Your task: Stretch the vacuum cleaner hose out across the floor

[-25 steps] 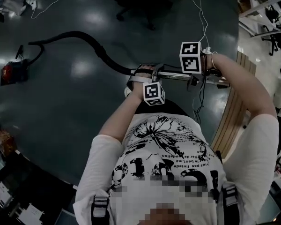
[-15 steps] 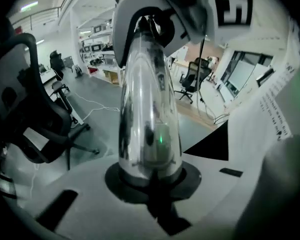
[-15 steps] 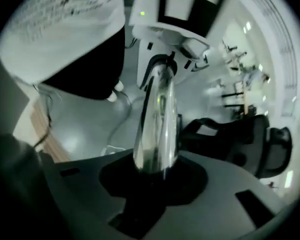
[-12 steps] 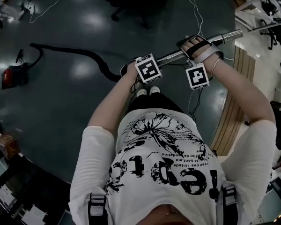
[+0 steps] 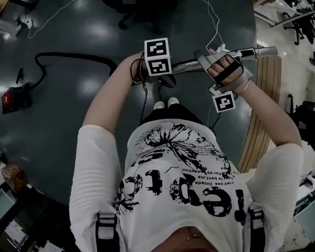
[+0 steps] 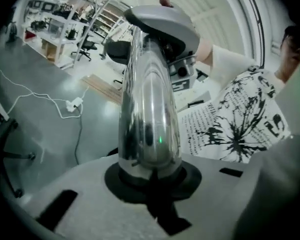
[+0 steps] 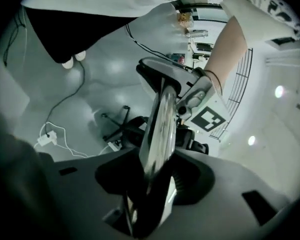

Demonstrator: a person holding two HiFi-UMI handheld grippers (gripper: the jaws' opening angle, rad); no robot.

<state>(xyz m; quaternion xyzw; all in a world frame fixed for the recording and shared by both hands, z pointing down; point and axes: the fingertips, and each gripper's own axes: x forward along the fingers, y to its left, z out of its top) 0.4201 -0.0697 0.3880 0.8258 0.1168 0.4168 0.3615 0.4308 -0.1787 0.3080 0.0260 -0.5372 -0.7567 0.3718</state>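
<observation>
**Left claw**: clenched. Its 2 jaws are closed around the chrome wand tube. The tube rises straight out of the jaw opening and runs away from this claw toward the right claw.

**Right claw:** released. Its 2 jaws have just been opening. The same tube lies between them, and a sliver of light shows along 1 side of it, so the pads do not press on it. The tube spans from 1 claw to the other, raised above the floor in front of the person.

**Vacuum cleaner hose**: black, lying on the floor on the outer side of the left claw.
- From a point near that claw it runs away in a shallow arc.
- It then bends down to the red vacuum cleaner body, which sits on the floor well apart from both claws.
- The join between hose and tube is hidden behind the left claw's marker cube and the person's left hand.

**Other items:**
- A white cable trails across the floor ahead of the right claw.
- Wooden boards lie on the floor on the outer side of the right claw.
</observation>
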